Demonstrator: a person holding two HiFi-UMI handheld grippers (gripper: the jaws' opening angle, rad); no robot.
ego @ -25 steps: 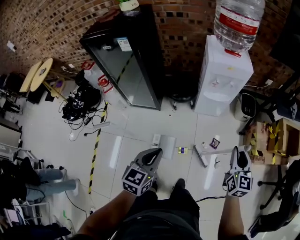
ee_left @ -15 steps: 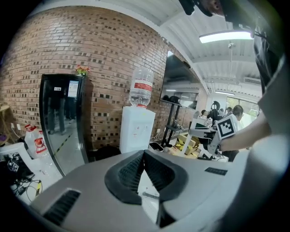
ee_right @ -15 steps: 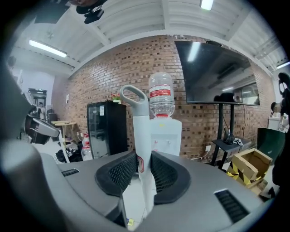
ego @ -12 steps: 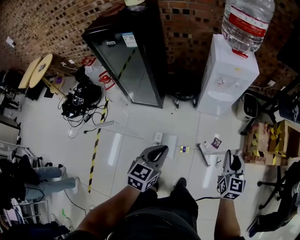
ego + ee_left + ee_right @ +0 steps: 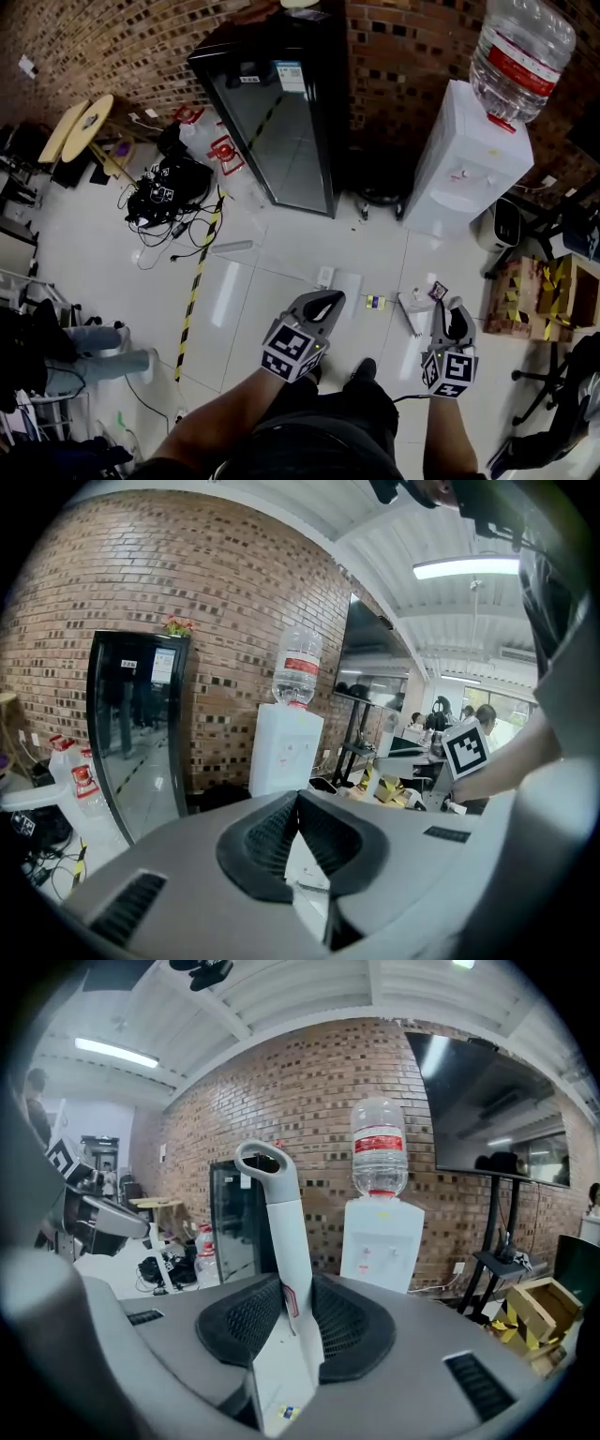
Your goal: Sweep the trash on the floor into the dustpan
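A white broom head [image 5: 409, 310] lies on the pale floor tiles, with a small yellow scrap [image 5: 375, 302] and a snack packet [image 5: 436, 291] close by. Left of them rests a flat white dustpan [image 5: 338, 283]. My right gripper [image 5: 451, 322] is just right of the broom head. In the right gripper view my right gripper [image 5: 298, 1283] is shut on a white handle [image 5: 279, 1227] that rises to a loop at its top. My left gripper [image 5: 319, 306] hangs above the floor near the dustpan. Its jaws meet at the tips in the left gripper view, where my left gripper [image 5: 298, 797] holds nothing.
A black glass-door fridge [image 5: 281, 112] and a water dispenser [image 5: 466, 164] stand against the brick wall. A cable tangle [image 5: 161, 199] and yellow-black floor tape [image 5: 196, 286] lie left. Cardboard boxes [image 5: 541, 292] sit right. A seated person's legs [image 5: 98, 361] show at far left.
My right gripper has moved left, closer to the broom head, with the handle in it. The left gripper has barely shifted. The head view has drifted a little.
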